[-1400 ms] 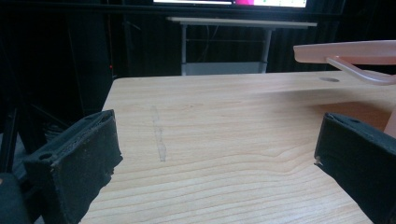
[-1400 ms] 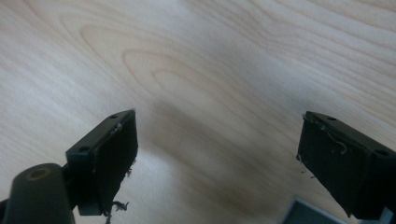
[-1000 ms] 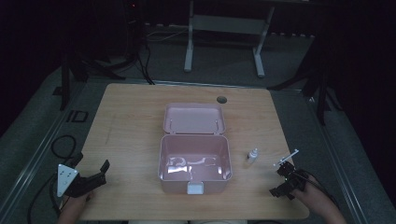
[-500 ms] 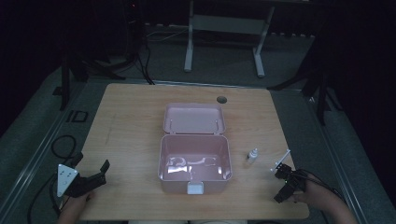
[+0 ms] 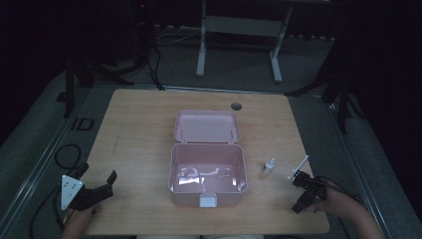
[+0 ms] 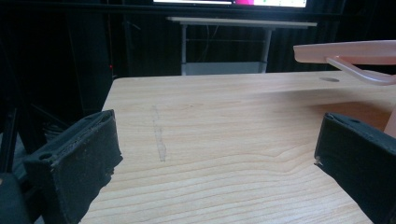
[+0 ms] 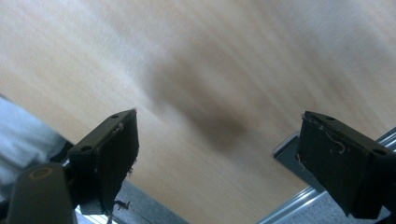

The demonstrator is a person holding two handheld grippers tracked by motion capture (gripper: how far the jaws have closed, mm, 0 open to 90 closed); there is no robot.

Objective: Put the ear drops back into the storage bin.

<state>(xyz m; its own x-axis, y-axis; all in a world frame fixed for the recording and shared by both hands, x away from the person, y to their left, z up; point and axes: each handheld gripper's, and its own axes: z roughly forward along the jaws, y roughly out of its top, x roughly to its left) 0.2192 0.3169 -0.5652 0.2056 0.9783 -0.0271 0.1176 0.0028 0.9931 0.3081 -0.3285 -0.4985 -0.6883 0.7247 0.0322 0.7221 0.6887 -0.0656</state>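
Observation:
An open pink box (image 5: 206,174) stands mid-table, its lid (image 5: 206,127) tipped back; some pale items lie inside, too dim to name. To its right stand a small white bottle (image 5: 268,167) and a thin white stick (image 5: 298,167). My right gripper (image 5: 298,193) is near the front right corner, just short of the stick, open over bare wood (image 7: 217,149). My left gripper (image 5: 98,175) rests at the front left, open with nothing between its pads (image 6: 215,154). The pink lid's edge (image 6: 345,49) juts in at the upper right of the left gripper view.
The wooden table (image 5: 139,134) has a round cable hole (image 5: 236,106) at the back. Cables (image 5: 64,154) lie on the floor at the left. A metal frame (image 5: 239,30) stands behind the table. The table's edge and a floor rail (image 7: 289,205) sit low in the right gripper view.
My right gripper has drawn back a little toward the front edge and turned, and the white stick lies just beyond it. The left gripper has stayed put.

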